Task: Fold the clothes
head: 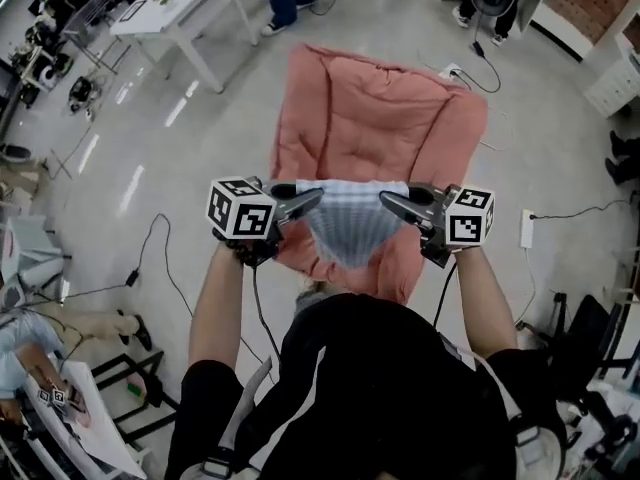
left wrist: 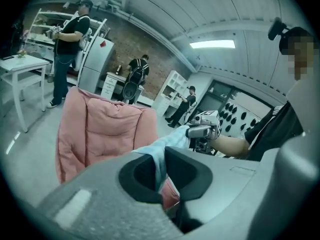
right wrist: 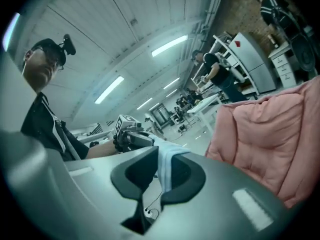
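Holding the pale blue garment point(head: 352, 226) spread between them, left gripper point(head: 314, 199) and right gripper point(head: 388, 200) each pinch a top corner; next, probably, laying it flat for folding.

Two in all: left gripper point(head: 316, 197), right gripper point(head: 386, 199). One pale blue garment point(head: 352, 226). One pink quilt point(head: 375, 118).

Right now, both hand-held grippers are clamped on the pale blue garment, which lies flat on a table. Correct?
Not quite. The left hand-held gripper and the right hand-held gripper are clamped on the pale blue garment, but it hangs in the air between them, near the pink padded cushion, as the head view shows.
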A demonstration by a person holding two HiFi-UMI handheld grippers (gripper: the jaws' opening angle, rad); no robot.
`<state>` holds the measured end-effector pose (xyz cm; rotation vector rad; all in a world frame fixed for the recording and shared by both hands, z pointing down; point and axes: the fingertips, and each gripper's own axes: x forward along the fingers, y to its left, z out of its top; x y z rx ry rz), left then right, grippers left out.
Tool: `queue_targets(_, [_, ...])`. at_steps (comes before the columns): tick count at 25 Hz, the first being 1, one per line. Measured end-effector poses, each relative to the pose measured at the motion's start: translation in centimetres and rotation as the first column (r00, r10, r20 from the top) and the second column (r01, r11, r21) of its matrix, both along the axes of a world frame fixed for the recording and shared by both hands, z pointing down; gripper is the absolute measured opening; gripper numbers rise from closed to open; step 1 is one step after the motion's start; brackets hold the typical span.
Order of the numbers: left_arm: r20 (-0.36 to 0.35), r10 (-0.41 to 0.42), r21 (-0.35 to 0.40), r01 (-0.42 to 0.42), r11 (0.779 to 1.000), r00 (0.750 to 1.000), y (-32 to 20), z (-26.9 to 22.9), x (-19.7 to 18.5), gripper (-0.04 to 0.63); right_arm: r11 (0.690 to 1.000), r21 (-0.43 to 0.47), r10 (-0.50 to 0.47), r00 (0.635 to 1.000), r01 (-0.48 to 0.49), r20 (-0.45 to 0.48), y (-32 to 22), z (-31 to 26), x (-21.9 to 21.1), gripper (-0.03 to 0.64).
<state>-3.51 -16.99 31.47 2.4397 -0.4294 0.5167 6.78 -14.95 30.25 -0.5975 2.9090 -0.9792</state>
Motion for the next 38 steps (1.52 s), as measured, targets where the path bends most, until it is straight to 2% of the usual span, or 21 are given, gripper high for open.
queue_targets(3, [-0.017,0.102,0.008,-0.102,0.995,0.995,-2.3,-0.2,-0.1,0.02,0.991,-0.028,0.131,0.991,-0.13,0.024,-1.3,-0.3,0.1,0.025])
queue_targets(5, [-0.029,0.181,0.013,-0.181,0.983,0.983,-3.6,-0.4,0.1,0.02,0.973,-0.029,0.228,0.973,-0.228,0.015,-1.8,-0.5,0.2,0.025])
queue_targets(8, [-0.016,0.301,0.009,-0.301,0.954,0.954,-4.9,-0.4,0.8,0.02,0.933,-0.022,0.359,0.933,-0.359,-0.009,-2.3,-0.6,0.6,0.025])
queue_targets(12, [0.019,0.425,-0.012,-0.425,0.905,0.905,-5.8,0.0,1.4,0.02,0.877,-0.018,0.478,0.877,-0.48,-0.051,-3.0,-0.6,0.9,0.025])
queue_targets(15, [0.028,0.489,-0.042,-0.488,0.872,0.872,-6.0,0.4,2.2,0.02,0.836,-0.01,0.546,0.834,-0.548,-0.083,-2.8,-0.4,1.5,0.025])
queue_targets(18, [0.041,0.521,-0.057,-0.518,0.853,0.853,-6.5,0.9,3.1,0.02,0.796,-0.007,0.602,0.792,-0.606,-0.098,-2.8,-0.3,2.2,0.025])
queue_targets(21, [0.054,0.529,-0.071,-0.525,0.848,0.847,-7.3,1.7,3.6,0.02,0.775,-0.02,0.625,0.772,-0.631,-0.117,-3.3,0.4,2.5,0.025])
queue_targets(25, [0.051,0.525,-0.097,-0.518,0.85,0.85,-8.3,2.6,4.8,0.02,0.775,-0.052,0.62,0.775,-0.629,-0.122,-4.0,1.9,3.7,0.025])
queue_targets(32, [0.112,0.47,-0.114,-0.458,0.882,0.876,-12.7,5.4,6.8,0.02,0.801,-0.083,0.582,0.804,-0.593,-0.125,-8.5,4.2,5.6,0.025])
queue_targets(38, [0.126,0.417,-0.133,-0.401,0.906,0.9,-17.3,6.5,9.1,0.02,0.834,-0.093,0.532,0.837,-0.545,-0.133,-13.4,5.0,7.8,0.025])
